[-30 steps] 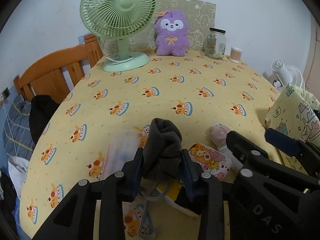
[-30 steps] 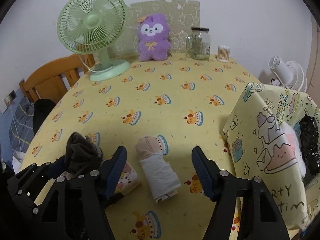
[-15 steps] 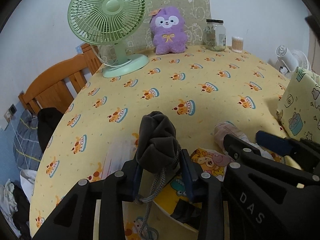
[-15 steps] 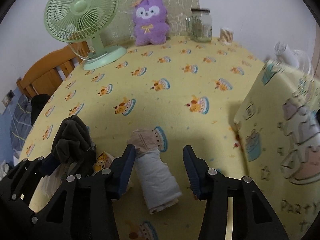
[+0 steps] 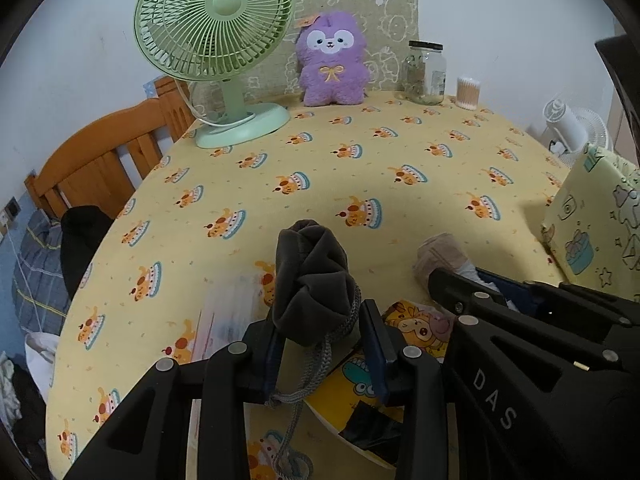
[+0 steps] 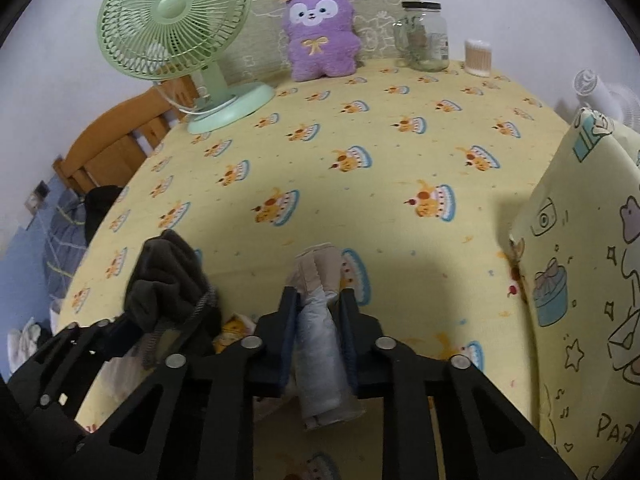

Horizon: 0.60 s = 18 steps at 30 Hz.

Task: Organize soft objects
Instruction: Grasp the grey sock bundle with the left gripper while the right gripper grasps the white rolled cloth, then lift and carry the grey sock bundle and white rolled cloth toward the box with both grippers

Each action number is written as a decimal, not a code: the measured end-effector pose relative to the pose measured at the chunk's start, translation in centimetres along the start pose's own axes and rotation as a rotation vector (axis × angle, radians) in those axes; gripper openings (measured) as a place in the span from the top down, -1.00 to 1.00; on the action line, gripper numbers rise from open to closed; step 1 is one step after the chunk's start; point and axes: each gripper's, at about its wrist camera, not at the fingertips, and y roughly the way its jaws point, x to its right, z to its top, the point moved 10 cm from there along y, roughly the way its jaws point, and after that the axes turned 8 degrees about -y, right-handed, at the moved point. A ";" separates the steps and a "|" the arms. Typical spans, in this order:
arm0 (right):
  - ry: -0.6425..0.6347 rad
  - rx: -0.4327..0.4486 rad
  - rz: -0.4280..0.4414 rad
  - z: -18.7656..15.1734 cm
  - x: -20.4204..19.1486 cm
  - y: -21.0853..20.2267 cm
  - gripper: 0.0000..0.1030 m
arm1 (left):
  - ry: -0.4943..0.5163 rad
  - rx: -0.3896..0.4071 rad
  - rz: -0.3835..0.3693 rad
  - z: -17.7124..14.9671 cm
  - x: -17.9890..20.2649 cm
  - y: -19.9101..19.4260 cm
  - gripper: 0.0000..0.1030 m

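Dark grey cloth, a bunched drawstring pouch (image 5: pixel 310 276), sits clamped between the pads of the left gripper (image 5: pixel 322 334), its cord dangling below the jaws. Just beside it, the right gripper (image 6: pixel 318 328) is closing its jaws around a rolled pale bundle (image 6: pixel 320 344) (grey-white at the near end, beige at the far end) that lies on the yellow cake-print tablecloth (image 6: pixel 360 128), and the pads already press its sides. A cartoon-printed packet (image 5: pixel 420 322) lies between the two grippers. At the right edge stands a yellow patterned fabric bin (image 6: pixel 580 280). Far back, against the wall, stand a green fan (image 5: pixel 216 40), a purple plush toy (image 5: pixel 332 64), a glass jar (image 5: pixel 426 74) and a tub of cotton swabs (image 5: pixel 467 92).
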 end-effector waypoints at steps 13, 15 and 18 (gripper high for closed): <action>-0.051 0.058 -0.071 0.5 0.1 -2.7 0.77 | -0.021 0.013 -0.022 0.4 0.3 -1.6 0.45; -0.052 0.067 -0.075 0.7 0.2 -3.2 0.78 | -0.019 0.023 -0.024 0.6 0.3 -2.0 0.45; -0.058 0.085 -0.082 0.9 0.0 -4.0 0.77 | -0.023 0.037 -0.029 1.0 0.4 -2.8 0.46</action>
